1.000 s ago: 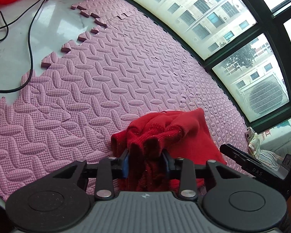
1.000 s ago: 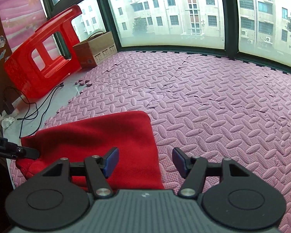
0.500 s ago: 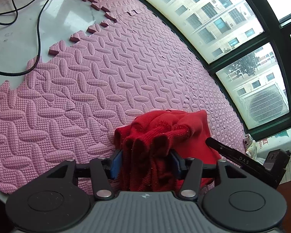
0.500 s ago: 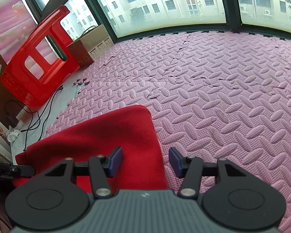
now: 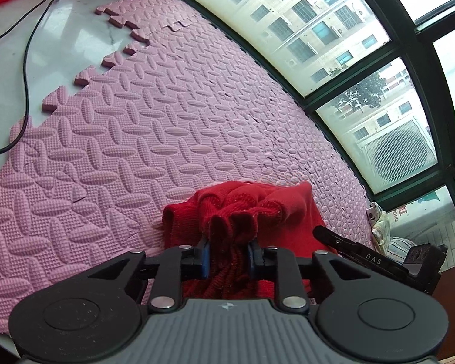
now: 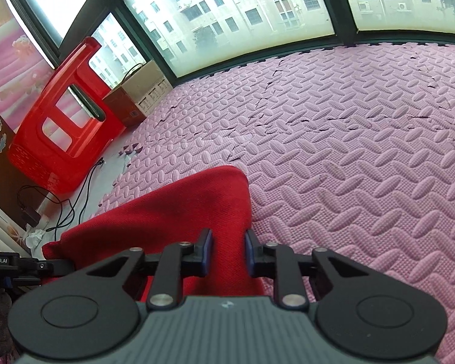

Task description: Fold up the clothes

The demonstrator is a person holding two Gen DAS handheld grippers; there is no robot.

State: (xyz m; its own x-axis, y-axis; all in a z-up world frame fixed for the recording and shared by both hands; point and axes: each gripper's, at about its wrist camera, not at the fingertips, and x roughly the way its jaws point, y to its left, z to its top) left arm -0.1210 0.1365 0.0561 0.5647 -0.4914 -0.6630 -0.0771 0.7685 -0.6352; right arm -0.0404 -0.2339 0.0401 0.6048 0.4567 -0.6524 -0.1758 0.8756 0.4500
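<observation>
Pink foam mat (image 5: 154,127) underlies red garment (image 5: 245,209), pinched in both grippers.

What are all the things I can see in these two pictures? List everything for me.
Red sweater: one, red, lying on the mat, bunched at one end.
Foam mat: one, pink, puzzle tiles covering most of the floor up to the windows.
Bare floor: one strip, pale grey, beside the mat.
Cables: several, black, on the bare floor.
Plastic stool: one, red, tipped on its side by the window.
Cardboard box: one, brown, beside the stool.
Windows: several panes, dark frames, apartment blocks outside.
Left claw: one, black with blue pads, shut on the sweater's bunched end.
Right claw: one, black with blue pads, closed on the sweater's smooth end.
</observation>
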